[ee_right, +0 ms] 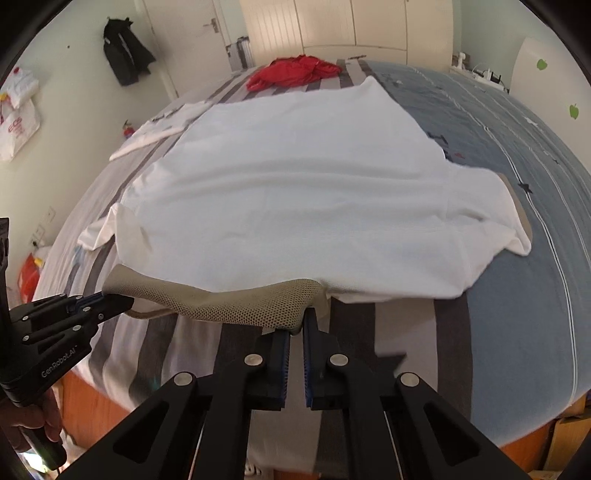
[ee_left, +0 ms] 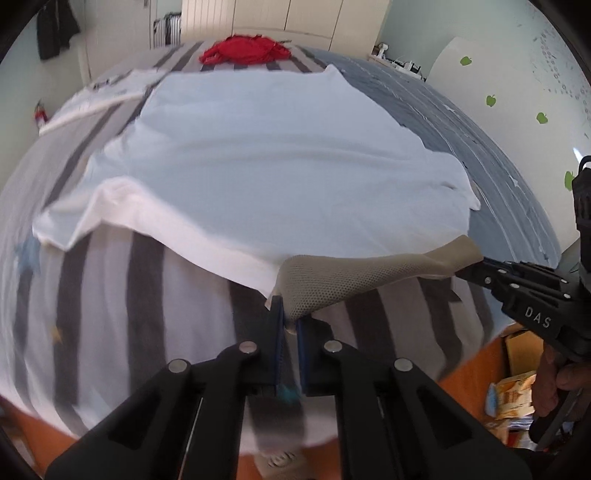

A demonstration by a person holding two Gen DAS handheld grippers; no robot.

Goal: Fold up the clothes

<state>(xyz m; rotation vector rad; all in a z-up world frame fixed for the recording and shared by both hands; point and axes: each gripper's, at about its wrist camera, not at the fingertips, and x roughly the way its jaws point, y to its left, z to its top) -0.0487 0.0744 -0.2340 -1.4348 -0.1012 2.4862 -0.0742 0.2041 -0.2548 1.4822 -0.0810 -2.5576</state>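
A white T-shirt (ee_left: 266,155) (ee_right: 295,192) lies spread flat on the striped bed, sleeves out to both sides. Along its near edge a beige mesh band (ee_left: 343,277) (ee_right: 236,306) is lifted off the bed. My left gripper (ee_left: 290,319) (ee_right: 110,295) is shut on the band's left end. My right gripper (ee_right: 297,328) (ee_left: 465,271) is shut on its right end. The band sags slightly between them. More beige fabric (ee_right: 517,206) peeks out beside the right sleeve; whether it belongs to the shirt I cannot tell.
A red garment (ee_left: 243,50) (ee_right: 295,72) is heaped at the far end of the bed. A folded white cloth (ee_left: 99,96) (ee_right: 162,122) lies far left. The bed's near edge drops to an orange floor (ee_left: 476,369) with boxes (ee_left: 517,391). Wardrobe doors (ee_right: 351,22) stand behind.
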